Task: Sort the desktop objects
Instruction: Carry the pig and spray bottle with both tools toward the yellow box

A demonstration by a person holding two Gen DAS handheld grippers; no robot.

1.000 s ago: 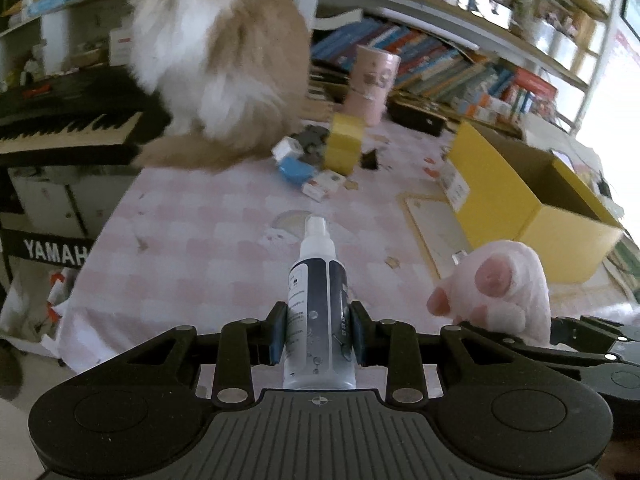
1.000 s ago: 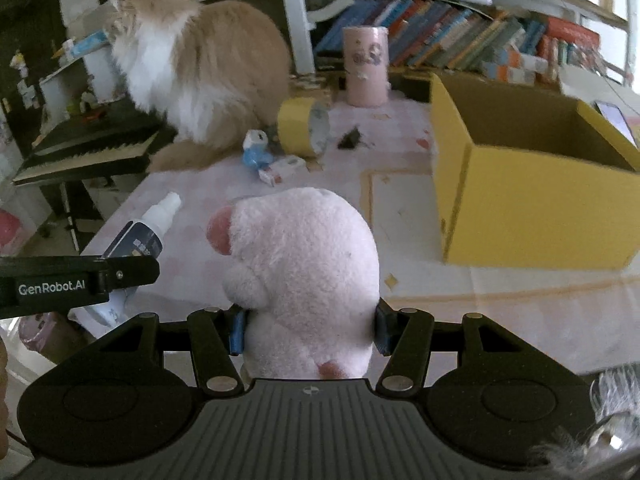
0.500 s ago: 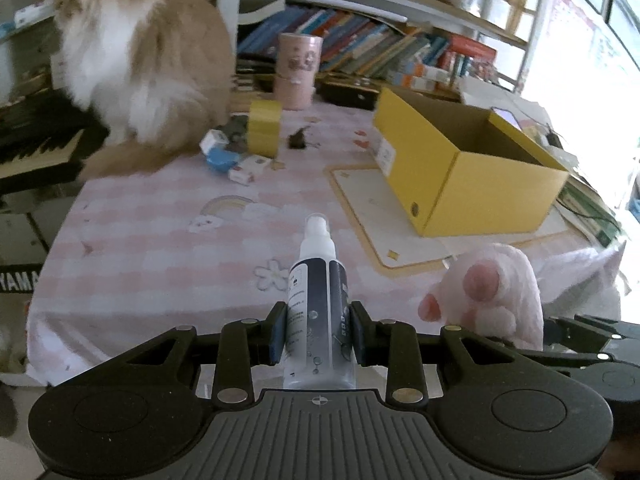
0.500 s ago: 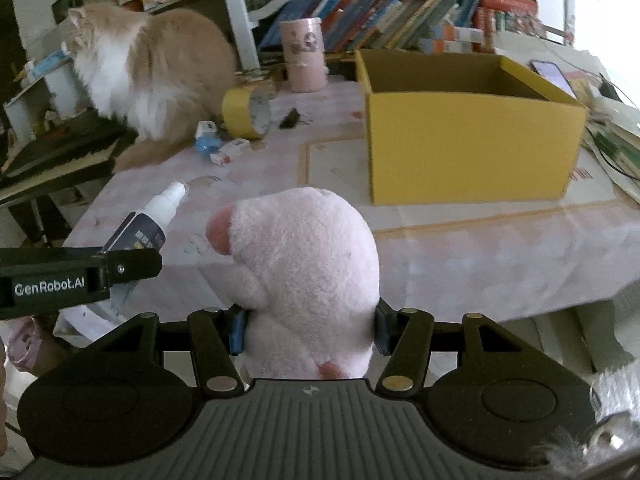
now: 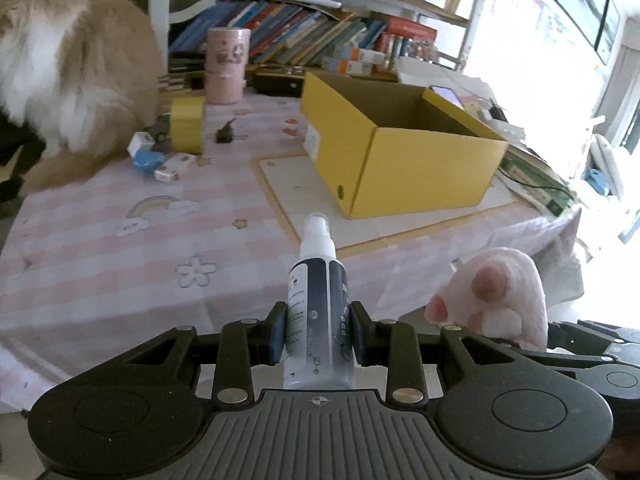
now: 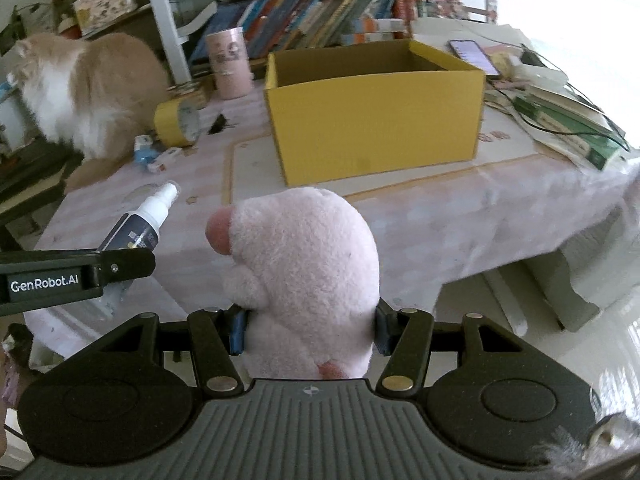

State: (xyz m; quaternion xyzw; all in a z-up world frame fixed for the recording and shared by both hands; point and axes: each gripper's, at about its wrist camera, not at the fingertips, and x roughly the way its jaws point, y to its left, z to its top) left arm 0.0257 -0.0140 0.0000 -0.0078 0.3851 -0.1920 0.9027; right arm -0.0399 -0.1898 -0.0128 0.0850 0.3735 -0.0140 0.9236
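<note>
We are mid-carry: left hand-held gripper (image 5: 318, 334) clamps the spray bottle (image 5: 318, 312), right hand-held gripper (image 6: 307, 330) clamps the pink plush paw (image 6: 302, 276), both short of the yellow box (image 6: 374, 120); next, we likely lift each over its rim and release.

A fluffy cream-and-white cat (image 5: 76, 80) sits at the far left of the desk (image 5: 100, 248), which wears a pink checked cloth with rainbow and flower prints. Behind the cat and along the far side runs a bookshelf (image 5: 320, 40) packed with leaning books. At the far right, a phone (image 6: 472, 54) lies with its screen lit, beside green books (image 6: 568, 124) crossed by a dark cable. Bright daylight washes out the right edge.
</note>
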